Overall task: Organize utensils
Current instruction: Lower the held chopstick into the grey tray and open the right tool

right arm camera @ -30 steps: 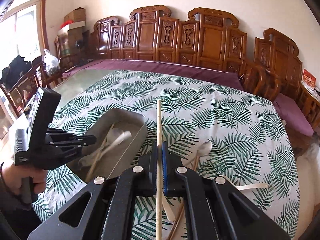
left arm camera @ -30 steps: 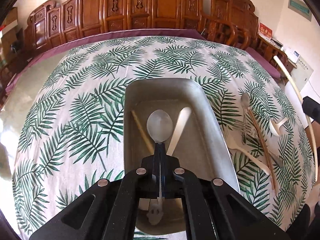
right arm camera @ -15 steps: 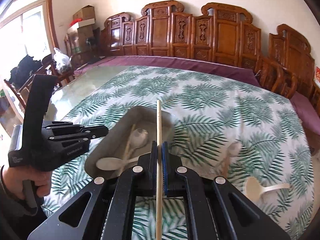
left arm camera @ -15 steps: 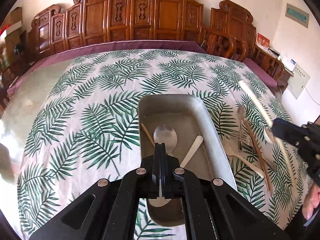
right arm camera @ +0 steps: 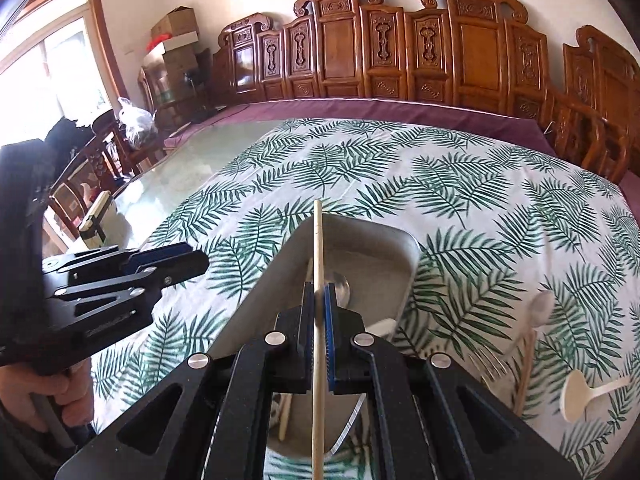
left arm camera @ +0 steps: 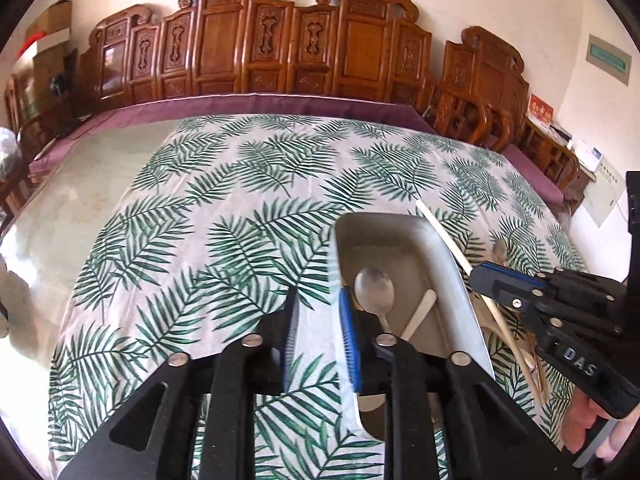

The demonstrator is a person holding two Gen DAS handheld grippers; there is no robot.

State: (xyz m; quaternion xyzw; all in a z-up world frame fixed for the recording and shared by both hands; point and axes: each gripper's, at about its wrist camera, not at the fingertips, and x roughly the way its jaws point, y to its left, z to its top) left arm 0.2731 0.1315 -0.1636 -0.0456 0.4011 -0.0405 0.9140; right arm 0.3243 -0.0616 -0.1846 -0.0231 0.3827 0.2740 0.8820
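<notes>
**Chopstick held over the tray, left jaws parting**

Here, at the far left of the right wrist view, a person's hand (right arm camera: 60,400) is seen wrapped around the handle of the black left gripper (right arm camera: 188,260). Its jaws are opening, and nothing is seen between them in the left wrist view (left arm camera: 316,328), only the white tablecloth printed with green palm leaves (left arm camera: 224,208). The right fingertip of that gripper lies over the left rim of the grey rectangular metal tray (left arm camera: 452,264).

Inside the tray, a shiny metal spoon (left arm camera: 374,286) is laid bowl upward, with a pale cream utensil handle (left arm camera: 420,312) just beside it on the right.

Further right, the black right gripper (right arm camera: 319,304) is clamped tight on a long pale wooden chopstick (right arm camera: 318,248), which is gripped partway along its length. In the left wrist view the same stick (left arm camera: 444,236) is seen crossing above the tray's right rim at a slant.

To the right of the tray, on the cloth, a second metal spoon (right arm camera: 540,310), a metal fork (right arm camera: 490,368) and a white plastic spoon (right arm camera: 576,394) are left lying near one another.
</notes>
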